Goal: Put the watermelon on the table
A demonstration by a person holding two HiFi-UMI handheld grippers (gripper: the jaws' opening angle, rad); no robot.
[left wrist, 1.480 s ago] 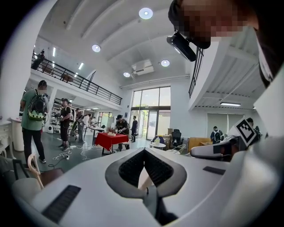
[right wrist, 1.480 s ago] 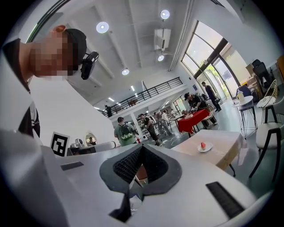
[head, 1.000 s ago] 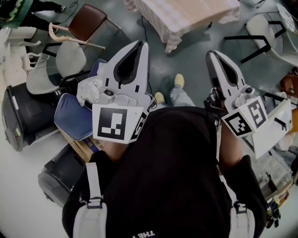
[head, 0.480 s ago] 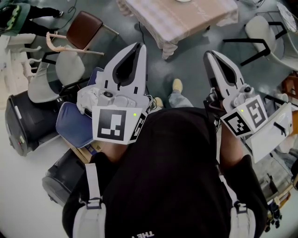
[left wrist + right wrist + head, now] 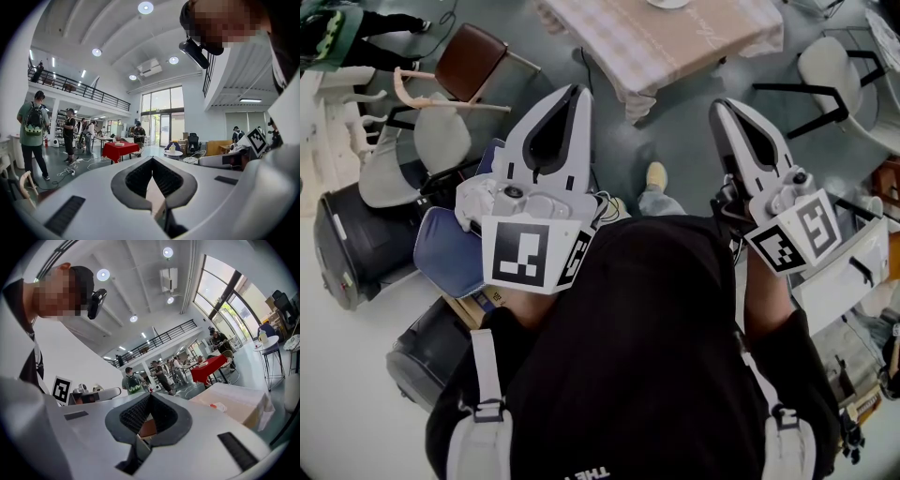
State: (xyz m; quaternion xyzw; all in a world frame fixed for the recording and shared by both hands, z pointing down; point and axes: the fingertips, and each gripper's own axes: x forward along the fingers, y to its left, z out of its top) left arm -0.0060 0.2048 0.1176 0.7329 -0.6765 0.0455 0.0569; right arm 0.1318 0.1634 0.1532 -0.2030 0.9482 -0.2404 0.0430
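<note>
Cloth-covered table (image 5: 694, 37) brought slightly nearer in head view than a second ago. Both grippers carried level, side by side, toward it. Left gripper (image 5: 578, 90): jaws pressed together, nothing between. Right gripper (image 5: 722, 106): likewise closed, empty. Watermelon seen in no view, held by neither. Judged: approach only; fruit yet to be found and gripped.

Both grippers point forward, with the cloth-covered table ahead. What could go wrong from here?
1. The left gripper and the right gripper are both shut with nothing between the jaws, and no watermelon shows in any view, so there may be nothing to place.
2. The white plastic chair and the brown padded chair stand close on the left; the left gripper could bump them.
</note>
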